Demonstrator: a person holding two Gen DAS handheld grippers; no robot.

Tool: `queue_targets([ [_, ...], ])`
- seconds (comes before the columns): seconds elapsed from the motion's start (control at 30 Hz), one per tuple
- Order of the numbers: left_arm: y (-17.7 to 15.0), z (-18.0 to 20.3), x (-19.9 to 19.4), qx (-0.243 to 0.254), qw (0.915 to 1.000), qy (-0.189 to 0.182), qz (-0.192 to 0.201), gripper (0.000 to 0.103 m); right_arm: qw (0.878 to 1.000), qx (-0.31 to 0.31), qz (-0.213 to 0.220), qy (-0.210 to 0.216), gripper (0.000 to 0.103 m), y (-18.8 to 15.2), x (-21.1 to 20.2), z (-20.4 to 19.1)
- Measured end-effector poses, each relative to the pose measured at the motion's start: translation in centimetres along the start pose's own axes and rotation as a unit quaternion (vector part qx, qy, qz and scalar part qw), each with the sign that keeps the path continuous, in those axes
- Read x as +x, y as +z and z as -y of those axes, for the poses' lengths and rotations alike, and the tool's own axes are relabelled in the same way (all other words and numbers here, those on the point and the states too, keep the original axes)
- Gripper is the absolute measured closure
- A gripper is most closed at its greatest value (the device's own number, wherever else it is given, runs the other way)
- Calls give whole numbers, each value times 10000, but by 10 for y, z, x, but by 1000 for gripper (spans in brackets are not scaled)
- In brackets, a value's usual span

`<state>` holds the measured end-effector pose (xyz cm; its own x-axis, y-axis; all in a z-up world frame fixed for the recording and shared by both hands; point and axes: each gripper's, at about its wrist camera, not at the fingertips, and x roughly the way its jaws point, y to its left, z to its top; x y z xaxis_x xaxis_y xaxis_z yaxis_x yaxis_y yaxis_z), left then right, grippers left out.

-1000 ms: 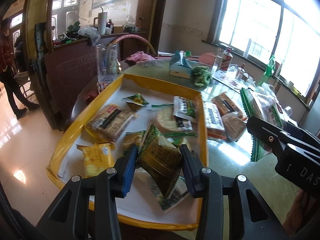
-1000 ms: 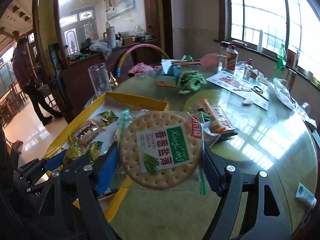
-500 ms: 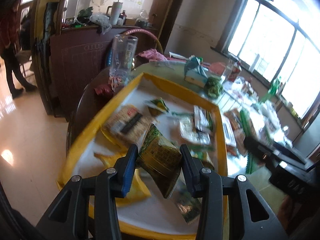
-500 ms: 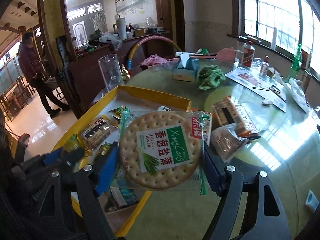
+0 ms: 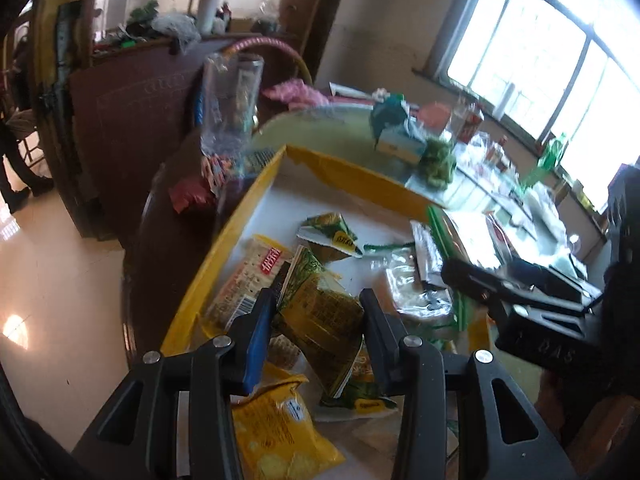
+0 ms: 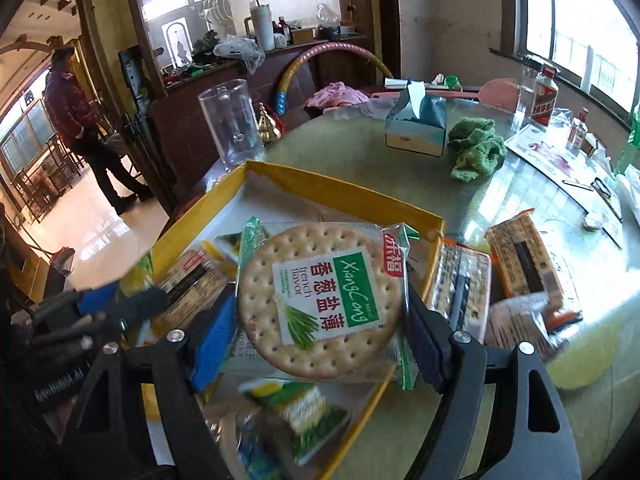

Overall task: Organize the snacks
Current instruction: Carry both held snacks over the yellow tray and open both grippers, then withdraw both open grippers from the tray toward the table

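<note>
My left gripper (image 5: 318,316) is shut on a dark green-and-gold snack packet (image 5: 320,320) and holds it over the near left part of the yellow tray (image 5: 352,174). My right gripper (image 6: 320,320) is shut on a clear-wrapped round cracker pack (image 6: 320,300) with a green label, held above the tray's (image 6: 320,188) right half. Several snack packets lie in the tray, among them a yellow one (image 5: 276,424) and a wafer pack (image 5: 248,280). The right gripper also shows in the left wrist view (image 5: 520,300). The left gripper also shows in the right wrist view (image 6: 120,304), blurred.
A tall clear glass (image 6: 232,120) stands beyond the tray's far left corner. A tissue box (image 6: 416,124) and green cloth (image 6: 476,152) lie farther back. More snack packs (image 6: 520,264) lie on the glass table right of the tray. A person (image 6: 80,120) stands in the room at left.
Both grippers have moved left and forward over the tray, still holding their packets. The right gripper now sits above the tray instead of beside it.
</note>
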<state>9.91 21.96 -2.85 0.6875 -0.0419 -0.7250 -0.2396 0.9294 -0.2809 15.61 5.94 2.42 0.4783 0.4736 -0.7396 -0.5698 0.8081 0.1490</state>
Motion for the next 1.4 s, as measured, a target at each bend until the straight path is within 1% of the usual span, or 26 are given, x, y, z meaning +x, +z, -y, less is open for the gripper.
queue_targets([
  [0.1,0,3,12,194,9995,115,-224,60,9999,4,-122,53,25,4,17,0],
  [0.23,-2,2,22,261,9985,234,-416,58,9996,-86,-279,43,24,3,36,-3],
  [0.27,-3,2,22,267,9984,261,-431,52,9995,-94,-316,25,24,1,39,-3],
  [0.3,-3,2,22,299,9980,292,-482,49,9993,-87,-368,9,23,-1,43,-3],
  [0.37,-3,3,24,327,9974,303,-574,40,9992,-85,-387,-14,22,-2,46,0],
  [0.4,-3,3,23,278,9974,315,-578,38,9993,-62,-360,-6,21,-1,44,1],
  [0.43,-2,2,21,208,9978,337,-534,36,9994,-13,-344,23,20,0,41,2],
  [0.47,-3,2,15,115,9985,340,-418,31,9995,74,-296,88,19,0,36,5],
  [0.5,-4,2,8,44,9992,320,-253,26,9995,150,-236,145,15,1,30,9],
  [0.53,-7,4,0,25,9993,351,-94,20,9995,224,-128,161,15,2,21,12],
  [0.63,-16,12,-15,120,9973,719,125,20,9993,337,125,76,15,1,-10,19],
  [0.73,-29,22,-36,69,9953,865,437,20,9974,497,465,223,14,-7,-52,32],
  [0.8,-42,32,-53,-15,9930,936,716,20,9953,640,672,288,13,-18,-79,43],
  [0.87,-52,45,-63,3,9925,880,851,20,9934,749,793,346,13,-35,-103,54],
  [0.9,-56,53,-65,8,9933,784,843,20,9928,800,816,368,13,-44,-110,59],
  [0.93,-60,60,-65,5,9946,650,803,20,9919,881,841,367,13,-54,-117,66],
  [1.0,-66,79,-63,126,9974,262,654,20,9901,1075,824,360,13,-78,-125,79],
  [1.1,-71,106,-56,384,9981,71,470,20,9903,1200,610,343,13,-102,-126,95],
  [1.13,-73,114,-57,427,9981,43,452,20,9907,1201,541,329,13,-107,-127,100],
  [1.23,-78,131,-59,545,9973,-48,489,20,9909,1197,388,483,13,-114,-133,113],
  [1.4,-84,143,-59,565,9976,-208,332,20,9910,1228,401,349,14,-108,-141,129],
])
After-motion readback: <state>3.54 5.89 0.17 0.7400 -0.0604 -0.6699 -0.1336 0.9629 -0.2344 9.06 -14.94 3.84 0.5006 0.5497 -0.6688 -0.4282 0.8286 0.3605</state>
